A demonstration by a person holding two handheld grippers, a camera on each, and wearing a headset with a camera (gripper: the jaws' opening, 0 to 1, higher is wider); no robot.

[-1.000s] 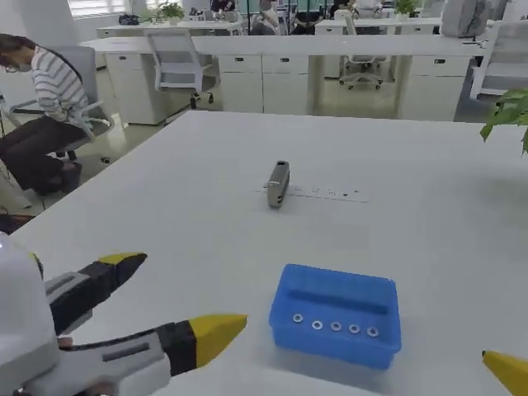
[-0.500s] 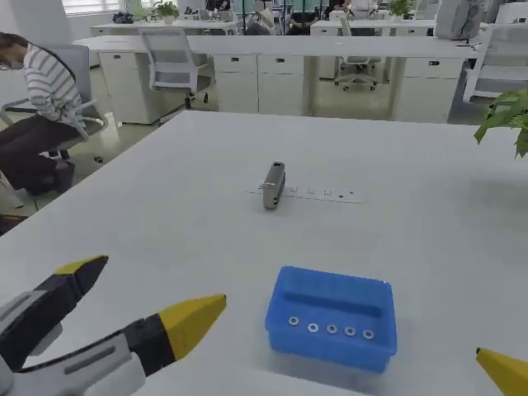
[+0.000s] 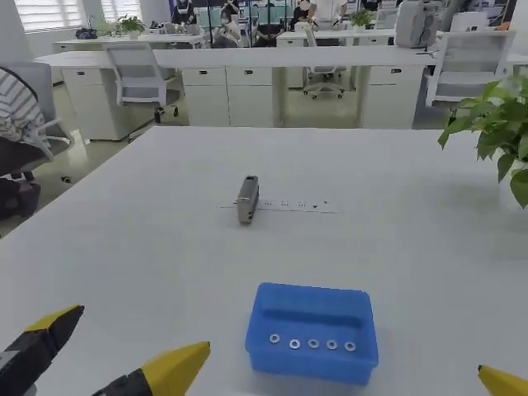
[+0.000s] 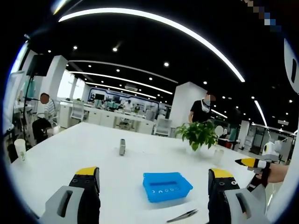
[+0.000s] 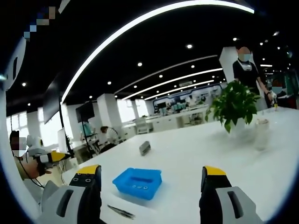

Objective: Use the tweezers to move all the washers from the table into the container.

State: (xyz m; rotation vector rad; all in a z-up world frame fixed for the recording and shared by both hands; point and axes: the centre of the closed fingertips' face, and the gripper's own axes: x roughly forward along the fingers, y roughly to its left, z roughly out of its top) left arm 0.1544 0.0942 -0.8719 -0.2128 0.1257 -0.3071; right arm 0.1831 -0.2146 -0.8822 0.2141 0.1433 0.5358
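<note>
Left tool (image 3: 115, 348): jaws spread, empty, low over counter (image 3: 148, 247). Tweezers (image 4: 183, 215) flat on counter, 5 o'clock of container (image 4: 159, 197), between tools. Judged thin, springy, slick steel; pinch mid-arms, not tips. Five washers (image 3: 312, 343) in row inside container; tiny, light, flat. Specks (image 3: 297, 204) by block (image 3: 247, 199), 12 o'clock of container: too small to tell. Right tool (image 5: 151, 170): spread, empty.

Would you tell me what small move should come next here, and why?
Probably lower the open right gripper onto the thin metal tweezers lying loose on the white table before the blue plastic container; five small metal washers already lie inside it.
</note>
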